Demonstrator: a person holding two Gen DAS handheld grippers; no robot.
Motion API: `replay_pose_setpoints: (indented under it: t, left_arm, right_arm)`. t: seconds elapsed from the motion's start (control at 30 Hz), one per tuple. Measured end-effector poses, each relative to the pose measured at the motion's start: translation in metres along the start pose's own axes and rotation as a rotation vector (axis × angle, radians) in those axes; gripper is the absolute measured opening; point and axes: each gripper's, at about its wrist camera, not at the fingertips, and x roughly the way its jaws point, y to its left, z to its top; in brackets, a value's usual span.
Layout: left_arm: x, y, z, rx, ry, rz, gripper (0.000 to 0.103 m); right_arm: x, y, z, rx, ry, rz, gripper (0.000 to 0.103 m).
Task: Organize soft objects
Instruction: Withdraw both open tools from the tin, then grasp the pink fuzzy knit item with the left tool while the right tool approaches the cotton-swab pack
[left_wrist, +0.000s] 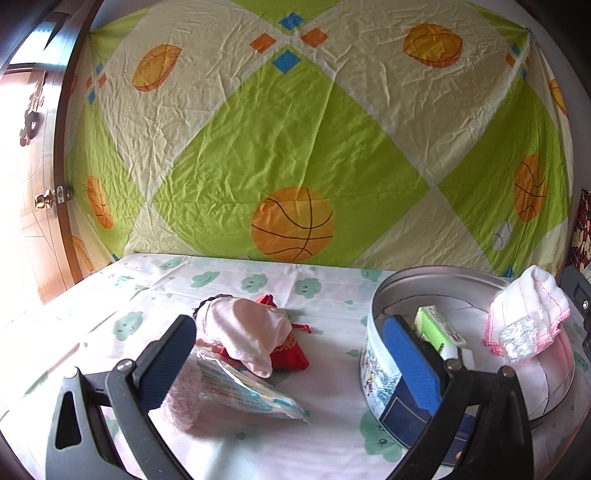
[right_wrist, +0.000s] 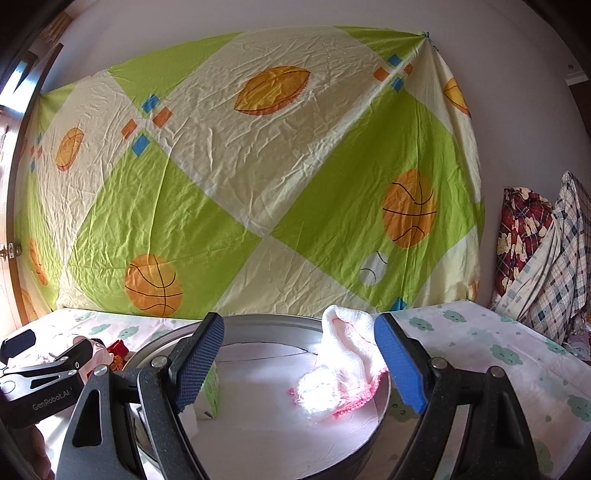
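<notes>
A round metal tin (left_wrist: 373, 325) (right_wrist: 380, 406) stands on the cloud-print sheet. A white cloth with pink trim (left_wrist: 528, 317) (right_wrist: 347, 365) hangs over its far right rim, partly inside. A green tissue pack (left_wrist: 437, 328) (right_wrist: 210, 387) lies in the tin. A pale pink garment (left_wrist: 243, 328) lies on a red pouch (left_wrist: 291, 354), left of the tin. A pink towel in a clear packet (left_wrist: 236, 387) lies by my left finger. My left gripper (left_wrist: 295, 362) is open and empty between the pile and the tin. My right gripper (right_wrist: 299, 365) is open above the tin; the cloth lies beyond it.
A green and cream basketball-print sheet (left_wrist: 295, 147) hangs behind the table. A wooden door (left_wrist: 33, 184) is at the left. Plaid bedding (right_wrist: 543, 251) is piled at the right. The left gripper's body (right_wrist: 40, 380) shows in the right wrist view, left of the tin.
</notes>
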Motion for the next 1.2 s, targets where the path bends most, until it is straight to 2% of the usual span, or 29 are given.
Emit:
replay_pose_setpoints:
  t: [0.43,0.7,0.9,1.1,1.2]
  left_arm:
    - [0.004,0.054,0.0,-0.046,0.017,0.054,0.103]
    - [0.012,0.102,-0.002,-0.153,0.057,0.058,0.103]
    - [0.014,0.131,-0.002,-0.153,0.057,0.09,0.103]
    - [0.016,0.162,-0.004,-0.156,0.097,0.049,0.103]
    - [0.019,0.167,-0.006,-0.125,0.149,-0.024,0.103]
  right_arm:
    - [-0.012,0.054,-0.005,-0.032,0.006,0.087,0.085]
    - [-0.014,0.089,-0.009,-0.028,0.034,0.158,0.085]
    - [-0.017,0.118,-0.012,-0.03,0.06,0.21,0.085]
    - [-0.018,0.141,-0.016,-0.036,0.1,0.267,0.085]
    - [-0.018,0.148,-0.018,-0.051,0.115,0.286,0.085]
